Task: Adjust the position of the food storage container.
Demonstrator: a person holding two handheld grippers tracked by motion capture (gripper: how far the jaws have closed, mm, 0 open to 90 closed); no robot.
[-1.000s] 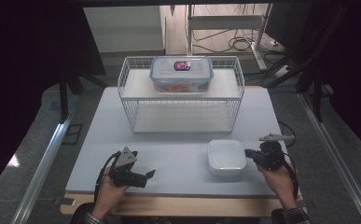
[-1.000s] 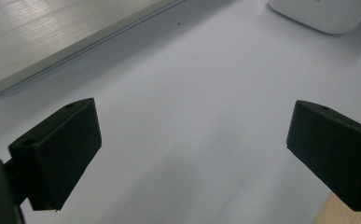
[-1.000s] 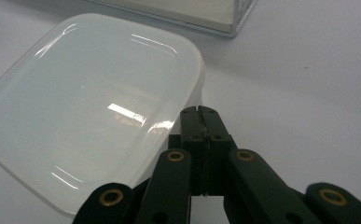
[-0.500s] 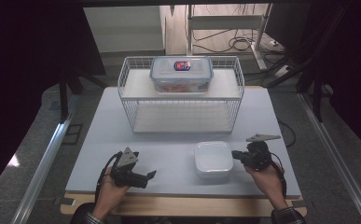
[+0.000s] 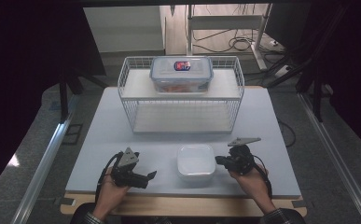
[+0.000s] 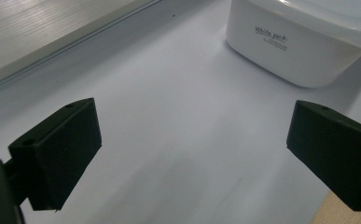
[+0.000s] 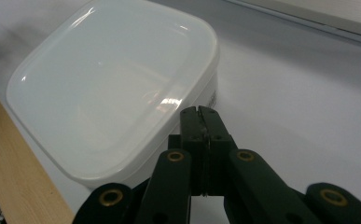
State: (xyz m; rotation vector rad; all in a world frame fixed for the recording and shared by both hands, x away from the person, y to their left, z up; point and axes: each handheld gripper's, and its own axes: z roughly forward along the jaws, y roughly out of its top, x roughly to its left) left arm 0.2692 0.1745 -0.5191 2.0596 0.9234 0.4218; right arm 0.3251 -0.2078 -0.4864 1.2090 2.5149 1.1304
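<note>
One white container [image 5: 196,161] is set near the bench [image 5: 122,126] front edge, between the wide-open left hand-held gripper [image 5: 146,177] and the closed, empty right hand-held gripper [image 5: 218,160].

Grey floor [image 5: 38,154] around a white table [image 5: 122,116], cables [image 5: 243,44] behind

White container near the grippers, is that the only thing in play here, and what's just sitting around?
In play:
white container
right gripper, shut, tips against the container's side
left gripper, open, facing it

Sitting around:
wire rack
clear lidded box on top of the rack
</note>
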